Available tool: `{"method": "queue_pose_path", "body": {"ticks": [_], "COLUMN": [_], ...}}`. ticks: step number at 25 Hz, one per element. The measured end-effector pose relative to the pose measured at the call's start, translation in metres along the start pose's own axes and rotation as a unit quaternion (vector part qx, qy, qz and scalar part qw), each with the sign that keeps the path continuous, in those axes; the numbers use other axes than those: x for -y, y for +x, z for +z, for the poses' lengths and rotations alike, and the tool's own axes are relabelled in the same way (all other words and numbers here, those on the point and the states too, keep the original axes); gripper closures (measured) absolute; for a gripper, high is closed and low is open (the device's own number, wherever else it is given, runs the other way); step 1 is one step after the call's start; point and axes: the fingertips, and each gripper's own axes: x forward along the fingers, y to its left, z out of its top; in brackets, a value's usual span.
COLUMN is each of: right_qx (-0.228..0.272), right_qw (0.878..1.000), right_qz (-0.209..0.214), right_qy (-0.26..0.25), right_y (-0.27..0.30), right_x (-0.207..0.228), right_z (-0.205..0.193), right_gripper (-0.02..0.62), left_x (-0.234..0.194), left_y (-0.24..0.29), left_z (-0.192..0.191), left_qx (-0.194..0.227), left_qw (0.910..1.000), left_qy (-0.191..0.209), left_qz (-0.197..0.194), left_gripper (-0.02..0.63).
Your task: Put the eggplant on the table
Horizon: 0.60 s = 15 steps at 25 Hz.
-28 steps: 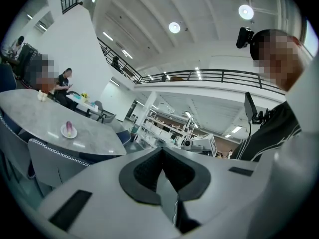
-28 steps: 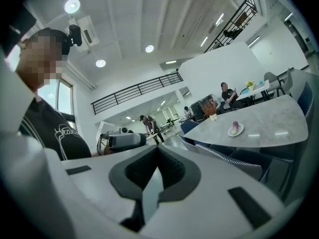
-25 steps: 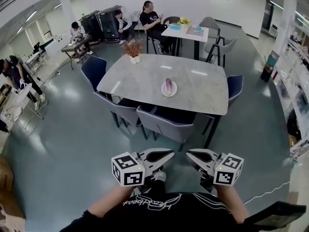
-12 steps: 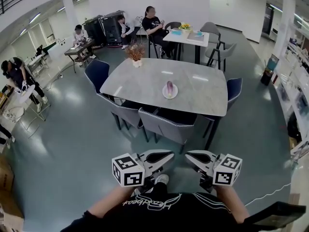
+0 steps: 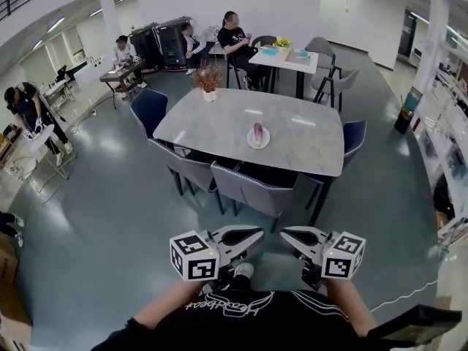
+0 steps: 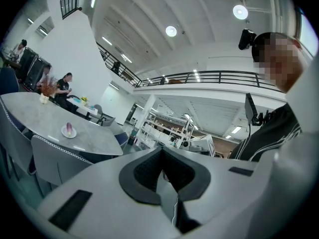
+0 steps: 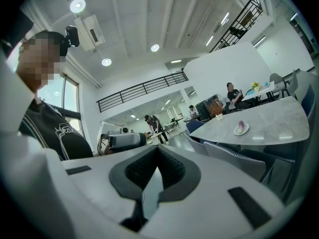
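Observation:
A purple eggplant lies on a small white plate near the middle of the grey oval table, well ahead of me across the floor. Both grippers hover close to my body, tips turned toward each other, far from the table. My left gripper is shut and holds nothing; its view shows the eggplant far off at the left. My right gripper also has its jaws together and empty; the eggplant appears small at the right of its view.
Grey chairs line the table's near side, and blue chairs stand at its ends. A vase of dried flowers sits at the far left end. People sit at a second table behind. Shelves run along the right.
The table and plate sit slightly lower in the head view than before, as I have edged toward them. Both grippers stay shut, side by side at my waist.

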Motion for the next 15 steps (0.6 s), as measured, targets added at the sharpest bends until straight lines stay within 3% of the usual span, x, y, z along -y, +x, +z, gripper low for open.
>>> {"method": "queue_pose_path", "body": {"ticks": [15], "right_qx": [0.004], "right_qw": [1.0], "right_qz": [-0.004], "right_qy": [0.002], "right_y": [-0.002], "right_x": [-0.01], "right_z": [-0.003], "right_gripper": [0.589], "left_x": [0.013], "left_y": [-0.002], "left_z": [-0.004], "left_qx": [-0.004], "left_qw": [1.0], "left_qy": [-0.001], "left_qz": [-0.005], "left_gripper": [0.598]}}
